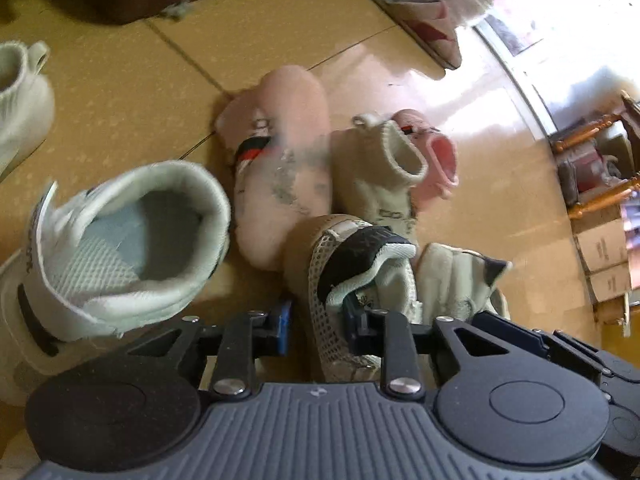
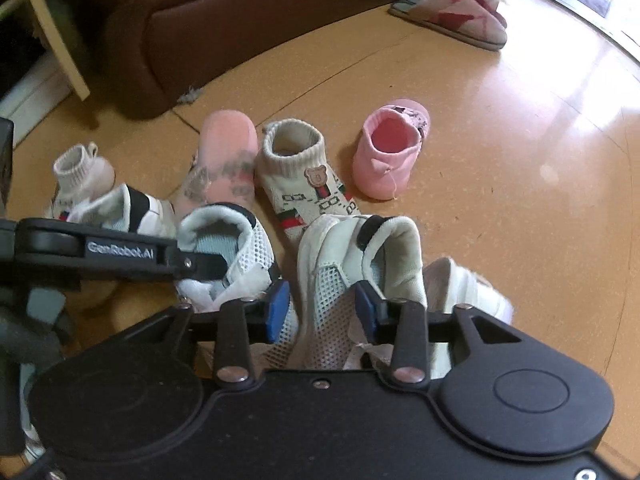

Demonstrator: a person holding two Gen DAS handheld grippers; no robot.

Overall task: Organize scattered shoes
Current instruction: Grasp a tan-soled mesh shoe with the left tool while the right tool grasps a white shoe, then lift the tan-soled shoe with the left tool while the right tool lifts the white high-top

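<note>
We clench our left gripper (image 1: pixel 318 322) on a mesh sneaker (image 1: pixel 340 280) – our right gripper (image 2: pixel 323 312) straddles another white sneaker (image 2: pixel 356 264), grip unclear – pink bootie (image 2: pixel 388 152) at one o'clock

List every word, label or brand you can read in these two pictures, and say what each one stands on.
"GenRobot.AI": white lettering on the black arm of the left hand-held gripper, seen from the right wrist view.
Black printed lettering on the cream sock shoe with the bear patch: too blurred to read.
Lettering on the strap of the white mesh sneaker at the left: too blurred to read.
Print on the cardboard boxes: too small to read.
</note>
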